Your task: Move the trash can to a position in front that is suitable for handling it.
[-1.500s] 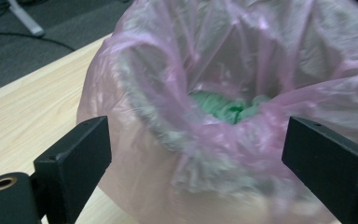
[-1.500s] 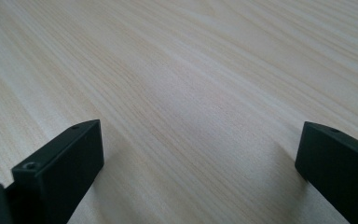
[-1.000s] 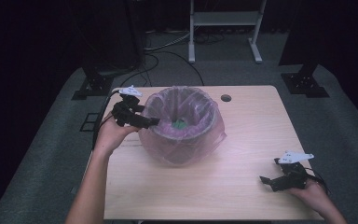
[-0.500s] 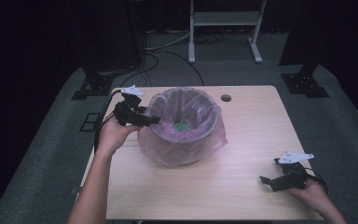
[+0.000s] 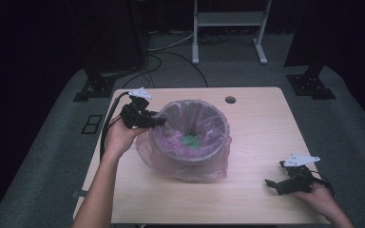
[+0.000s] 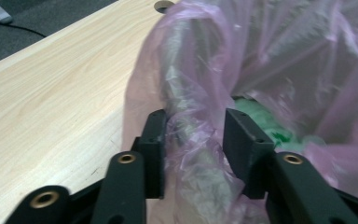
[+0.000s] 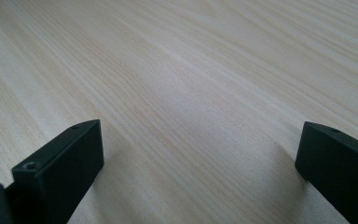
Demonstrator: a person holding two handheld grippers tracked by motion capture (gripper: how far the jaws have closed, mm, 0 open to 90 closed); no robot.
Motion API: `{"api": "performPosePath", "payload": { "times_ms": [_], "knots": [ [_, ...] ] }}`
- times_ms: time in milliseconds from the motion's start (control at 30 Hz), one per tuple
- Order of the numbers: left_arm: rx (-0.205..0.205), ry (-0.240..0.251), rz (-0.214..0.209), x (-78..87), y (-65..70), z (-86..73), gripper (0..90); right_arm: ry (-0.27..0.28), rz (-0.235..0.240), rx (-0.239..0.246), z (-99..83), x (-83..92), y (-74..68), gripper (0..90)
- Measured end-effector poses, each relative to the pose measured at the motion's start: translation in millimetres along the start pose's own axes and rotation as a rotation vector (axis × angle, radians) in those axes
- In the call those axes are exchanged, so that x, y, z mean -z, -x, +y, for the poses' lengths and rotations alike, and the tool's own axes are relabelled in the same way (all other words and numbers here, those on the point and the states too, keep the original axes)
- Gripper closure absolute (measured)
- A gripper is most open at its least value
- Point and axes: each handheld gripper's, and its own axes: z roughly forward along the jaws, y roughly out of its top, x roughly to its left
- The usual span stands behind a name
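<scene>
The thin, translucent pink plastic liner bag (image 5: pixel 183 164) is draping over the rim of a round grey bin (image 5: pixel 196 156) standing near the middle of the pale wooden table (image 5: pixel 256 128), with something green (image 5: pixel 189 140) lying at the bottom. I am judging the film to be light, soft and slippery (easy to tear, too), so the folded-over edge at the rim looks like the best place to take hold. My left gripper (image 6: pixel 193 135) is straddling that rim with its jaws parted, one outside and one inside, crinkled film sitting between them but not yet pinched. My right gripper (image 5: pixel 272 183) is resting well apart near the table's front right corner, jaws spread wide over bare wood and holding nothing.
</scene>
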Motion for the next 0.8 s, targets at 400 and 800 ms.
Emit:
{"api": "performPosePath", "payload": {
  "times_ms": [400,800],
  "knots": [
    [-0.037,-0.019,0.015,-3.8,11.5,3.4,77.2,-0.001,0.0,0.0,0.0,0.0,0.0,0.0],
    [-0.061,-0.016,-0.025,-12.0,27.4,8.2,77.9,-0.001,-0.001,0.0,0.0,0.0,0.0,0.0]
  ]
}}
